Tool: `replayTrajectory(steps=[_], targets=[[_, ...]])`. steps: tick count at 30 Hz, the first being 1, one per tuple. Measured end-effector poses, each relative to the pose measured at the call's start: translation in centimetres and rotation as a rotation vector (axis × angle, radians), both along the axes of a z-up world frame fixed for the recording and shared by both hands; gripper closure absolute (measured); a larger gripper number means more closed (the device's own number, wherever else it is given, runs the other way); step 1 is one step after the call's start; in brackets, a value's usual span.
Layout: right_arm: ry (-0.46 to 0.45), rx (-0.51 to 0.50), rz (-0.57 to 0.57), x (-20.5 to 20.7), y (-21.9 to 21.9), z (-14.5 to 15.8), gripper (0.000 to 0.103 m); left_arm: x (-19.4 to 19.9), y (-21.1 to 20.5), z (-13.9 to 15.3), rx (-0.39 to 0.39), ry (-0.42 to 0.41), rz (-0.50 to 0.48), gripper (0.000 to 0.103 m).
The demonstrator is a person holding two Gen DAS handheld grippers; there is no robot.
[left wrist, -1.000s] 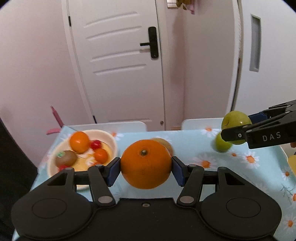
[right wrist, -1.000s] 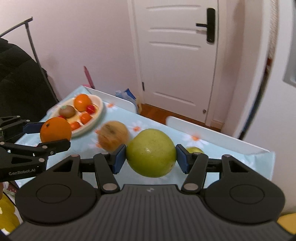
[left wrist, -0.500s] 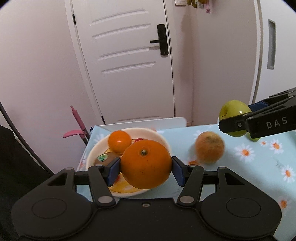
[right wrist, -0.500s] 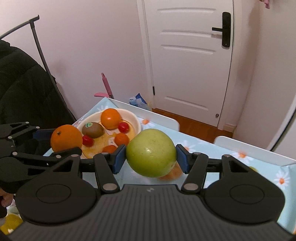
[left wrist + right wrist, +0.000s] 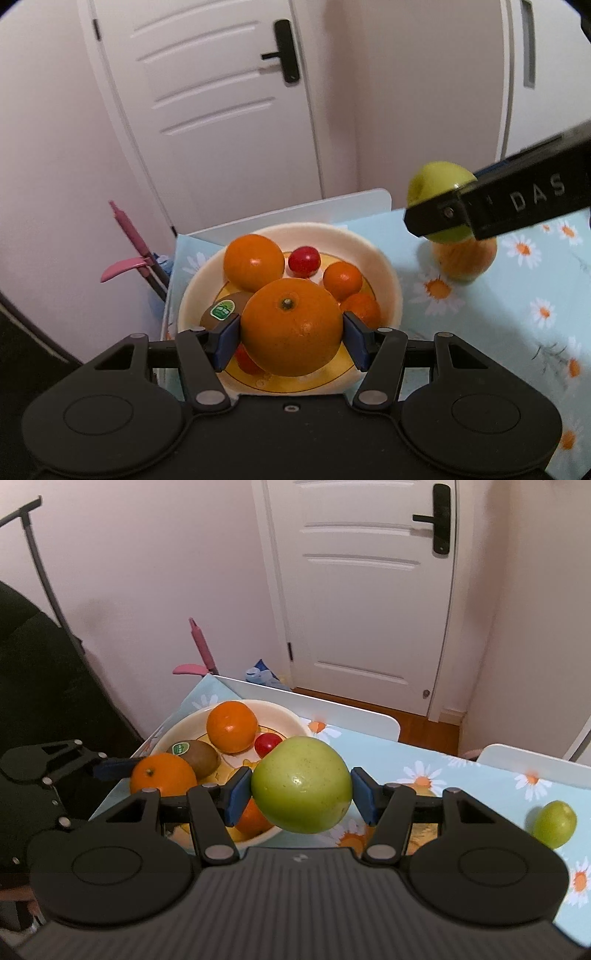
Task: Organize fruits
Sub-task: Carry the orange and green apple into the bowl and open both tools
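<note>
The large orange (image 5: 291,328) sat clamped between the blue pads of your left gripper (image 5: 291,332), held just above the cream bowl (image 5: 388,273) at the table's far corner. In that bowl lay a second orange (image 5: 254,261), a stickered kiwi (image 5: 221,312), a red cherry tomato (image 5: 303,260) and smaller orange fruits (image 5: 342,280). Your right gripper (image 5: 301,792) was closed on the green apple (image 5: 301,784), near the bowl's right rim. A small green fruit (image 5: 556,823) rested apart on the daisy-print tablecloth (image 5: 480,786).
</note>
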State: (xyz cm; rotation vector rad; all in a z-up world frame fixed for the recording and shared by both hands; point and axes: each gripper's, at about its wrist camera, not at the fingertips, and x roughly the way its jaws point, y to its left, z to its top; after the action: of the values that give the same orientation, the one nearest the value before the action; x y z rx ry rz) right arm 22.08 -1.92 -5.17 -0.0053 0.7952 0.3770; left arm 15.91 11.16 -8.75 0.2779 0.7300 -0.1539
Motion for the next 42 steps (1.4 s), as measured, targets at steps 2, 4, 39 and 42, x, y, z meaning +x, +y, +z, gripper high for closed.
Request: replayTrajectory(steps=[2,4,39,42], targets=[[0.008,-0.003,-0.015,0.3,0.6,-0.4,0.03,0.7,0.2,-0.7,0.005,0.019,-0.023,0.04],[0.018,-0.007,-0.026,0.5,1.1,-0.7,0.03,1.1,0.4,-1.4,0.004,0.033,-0.046,0.04],[0.062,-0.053,0.148,5.4,8.9,-4.0,0.03,-0.8,5.5,0.5,-0.11,-0.021,0.091,0.009],[0.073,-0.047,0.151,5.8,9.0,-4.5,0.03,-0.7,5.5,0.2,-0.105,-0.014,0.09,0.009]])
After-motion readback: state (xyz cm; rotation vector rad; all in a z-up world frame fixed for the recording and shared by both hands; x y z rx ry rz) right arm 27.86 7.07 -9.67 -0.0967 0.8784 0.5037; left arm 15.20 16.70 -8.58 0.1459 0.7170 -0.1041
